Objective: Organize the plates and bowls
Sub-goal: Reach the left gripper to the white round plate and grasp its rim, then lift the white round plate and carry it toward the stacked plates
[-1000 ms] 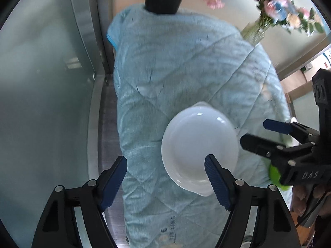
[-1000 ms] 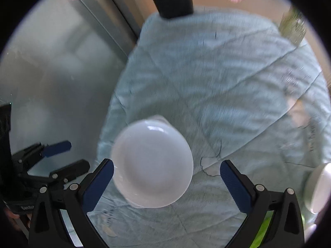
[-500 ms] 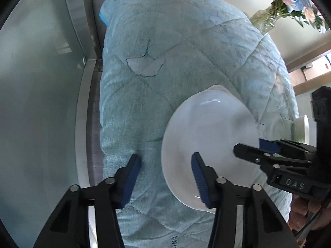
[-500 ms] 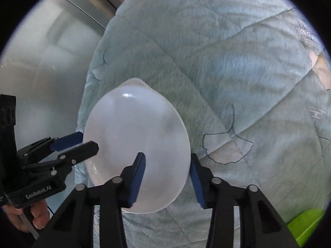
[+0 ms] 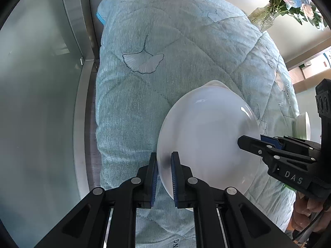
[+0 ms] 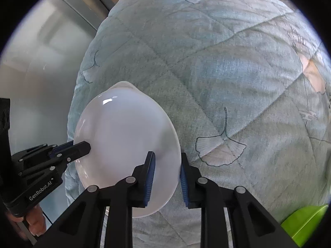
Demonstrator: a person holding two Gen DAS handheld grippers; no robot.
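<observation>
A white bowl (image 5: pixel 206 140) lies on a light-blue quilted cloth (image 5: pixel 165 72) printed with ginkgo leaves. My left gripper (image 5: pixel 164 165) points steeply down with its jaws closing, and the bowl's near-left rim sits pinched between the blue pads. In the right wrist view the same bowl (image 6: pixel 124 136) has its right rim between the fingers of my right gripper (image 6: pixel 166 171), whose jaws are also closing on it. Each gripper appears in the other's view, the right gripper (image 5: pixel 251 141) and the left gripper (image 6: pixel 82 145), on opposite sides of the rim.
More white dishes (image 5: pixel 302 126) stand at the cloth's right edge, and a lime-green item (image 6: pixel 306 221) lies near the right gripper. A vase of flowers (image 5: pixel 266 18) stands at the back right. A frosted glass panel (image 5: pixel 41 103) with a metal frame runs along the left.
Both grippers came down onto the bowl and their jaws went from wide open to narrow, each with the rim between its pads.
</observation>
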